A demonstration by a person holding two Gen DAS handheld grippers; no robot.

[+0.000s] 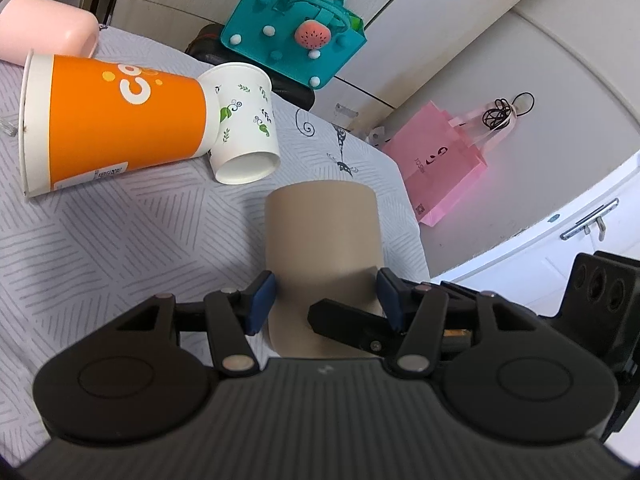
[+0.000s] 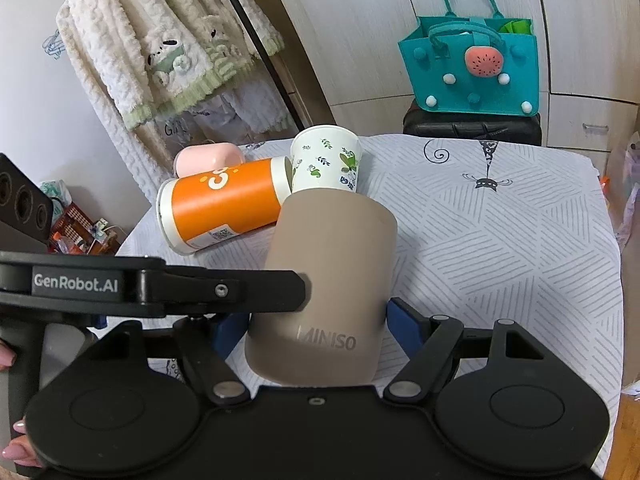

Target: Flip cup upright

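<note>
A tan MINISO cup (image 1: pixel 322 236) stands between both grippers, closed end up and slightly tilted in the right wrist view (image 2: pixel 332 264). My left gripper (image 1: pixel 326 300) is shut on the tan cup, its blue pads (image 1: pixel 260 300) pressed to both sides. My right gripper (image 2: pixel 316 328) straddles the same cup with its blue pads (image 2: pixel 406 326) close beside it; a gap shows on the right side. The left gripper's finger (image 2: pixel 240 290) crosses in front of the cup in the right wrist view.
An orange paper cup (image 1: pixel 116 120) lies on its side on the grey patterned tablecloth (image 1: pixel 100 248). A white leaf-print cup (image 1: pixel 244 128) lies against it. A pink cup (image 1: pixel 44 36) lies behind. A teal bag (image 1: pixel 292 36) and a pink bag (image 1: pixel 440 164) sit beyond the table.
</note>
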